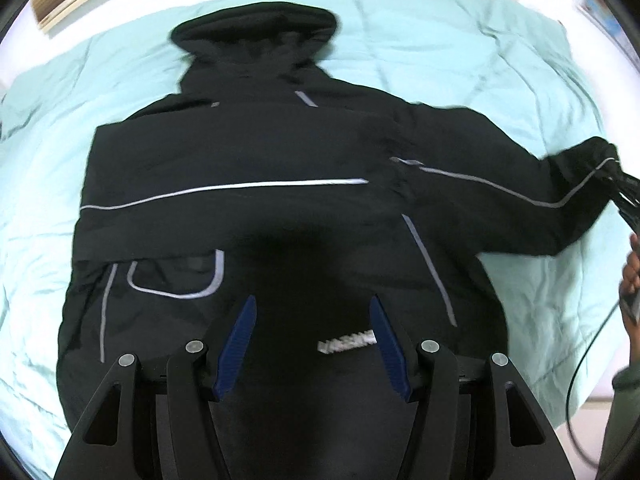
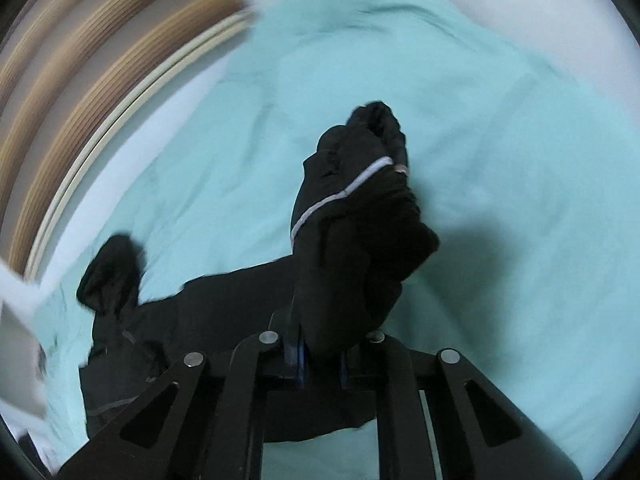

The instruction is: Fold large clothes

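Observation:
A black hooded jacket (image 1: 280,152) with grey piping lies flat on a mint-green sheet (image 1: 440,40), hood (image 1: 256,28) at the far end. One sleeve is folded across the chest. My left gripper (image 1: 313,302) hovers open over the jacket's lower part, its blue pads (image 1: 240,344) apart, nothing pinched. The other sleeve (image 1: 500,168) stretches out to the right, where my right gripper (image 1: 620,188) has its end. In the right wrist view that gripper (image 2: 320,344) is shut on the bunched sleeve cuff (image 2: 360,208), lifted off the sheet (image 2: 500,200); the fingertips are hidden in cloth.
A person's hand (image 1: 632,276) and a black cable (image 1: 580,360) show at the right edge. A wooden slatted board (image 2: 80,100) runs along the bed's far side. Bare sheet lies on both sides of the jacket.

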Motion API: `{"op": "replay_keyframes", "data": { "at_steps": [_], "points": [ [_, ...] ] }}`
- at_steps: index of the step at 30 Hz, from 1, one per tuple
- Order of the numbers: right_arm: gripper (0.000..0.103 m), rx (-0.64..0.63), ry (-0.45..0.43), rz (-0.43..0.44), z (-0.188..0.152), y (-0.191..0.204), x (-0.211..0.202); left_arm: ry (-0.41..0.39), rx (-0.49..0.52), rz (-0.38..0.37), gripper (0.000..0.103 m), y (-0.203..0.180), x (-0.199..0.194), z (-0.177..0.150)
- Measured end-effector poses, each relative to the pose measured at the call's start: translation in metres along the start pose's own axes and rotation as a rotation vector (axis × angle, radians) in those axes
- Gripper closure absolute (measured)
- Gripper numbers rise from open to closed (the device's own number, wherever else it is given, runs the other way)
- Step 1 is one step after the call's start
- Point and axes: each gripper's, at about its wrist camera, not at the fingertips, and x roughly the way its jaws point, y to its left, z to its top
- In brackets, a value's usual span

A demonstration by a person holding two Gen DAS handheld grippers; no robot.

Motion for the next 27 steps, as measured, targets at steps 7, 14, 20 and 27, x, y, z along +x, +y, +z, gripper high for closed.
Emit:
{"op": "replay_keyframes", "data": {
  "at_steps": [7, 14, 20, 27],
  "points": [
    [0.088, -0.238, 0.057, 0.012, -0.029, 0.159, 0.013, -0.025, -0.092, 0.003, 0.042, 0.062, 0.006, 0.013],
    [0.088, -0.565, 0.089, 0.035, -0.096, 0.308, 0.039, -0.030, -0.163, 0.017, 0.042, 0.109, 0.016, 0.016],
    [0.088, -0.747, 0.188, 0.063, -0.165, 0.382, 0.087, -0.026, -0.192, 0.022, 0.042, 0.131, 0.027, 0.016],
    [0.085, -0.876, 0.355, 0.025, -0.238, 0.413, 0.161, -0.008, -0.213, 0.018, 0.042, 0.143, 0.040, 0.014]
  ]
}}
